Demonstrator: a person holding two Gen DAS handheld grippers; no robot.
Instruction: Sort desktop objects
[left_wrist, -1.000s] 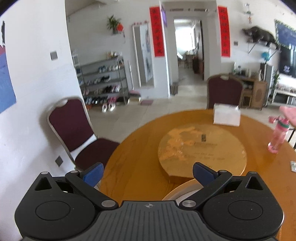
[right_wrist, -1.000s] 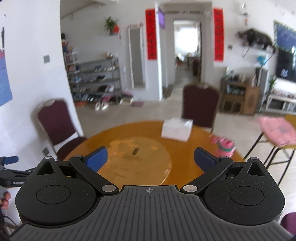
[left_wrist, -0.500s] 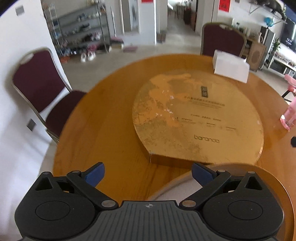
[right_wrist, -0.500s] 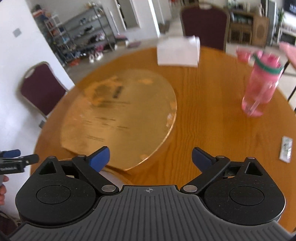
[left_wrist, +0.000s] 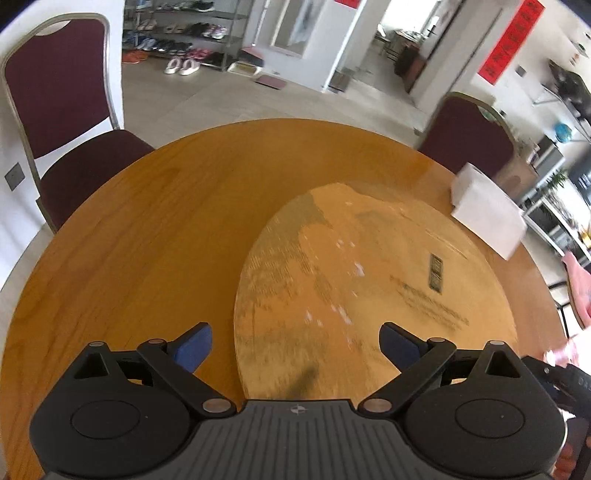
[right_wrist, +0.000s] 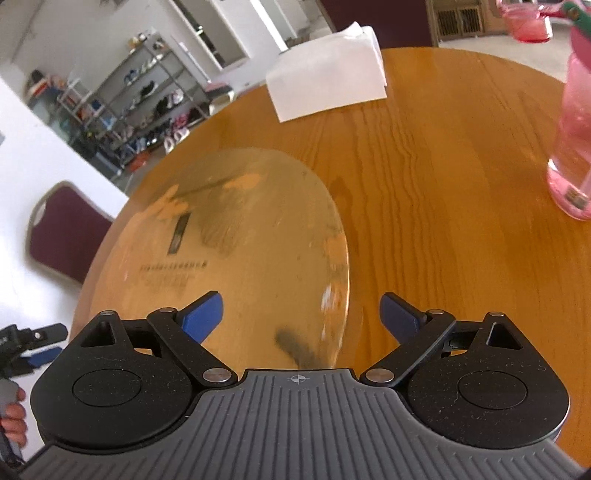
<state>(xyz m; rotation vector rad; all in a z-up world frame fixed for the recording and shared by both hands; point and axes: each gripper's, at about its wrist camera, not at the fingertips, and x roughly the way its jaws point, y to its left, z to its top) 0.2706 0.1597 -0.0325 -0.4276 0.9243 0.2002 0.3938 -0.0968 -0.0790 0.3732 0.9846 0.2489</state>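
A round wooden table (left_wrist: 129, 240) carries a golden turntable disc (left_wrist: 369, 277), a white tissue box (left_wrist: 487, 210) and a pink water bottle (right_wrist: 572, 147). My left gripper (left_wrist: 295, 343) hangs open over the disc's near edge, with nothing between its blue pads. My right gripper (right_wrist: 301, 314) is open over the disc (right_wrist: 240, 229) and its right rim; its jaws have just been closing a little, with nothing between them. A dark blurred streak (right_wrist: 295, 345) lies on the disc just below the grippers; I cannot tell what it is. The tissue box (right_wrist: 325, 81) sits at the far side.
Dark red chairs stand at the table's left (left_wrist: 62, 110) and far side (left_wrist: 465, 133). A shoe rack (right_wrist: 147, 96) lines the back wall. In the right wrist view the left gripper (right_wrist: 33, 343) and a hand (right_wrist: 13, 421) show at the left edge. Bare wood (right_wrist: 443, 184) lies between disc and bottle.
Both grippers have come down toward the table and tipped downward, rolling as they went. The room beyond has slid up out of view, and the disc now fills both views.
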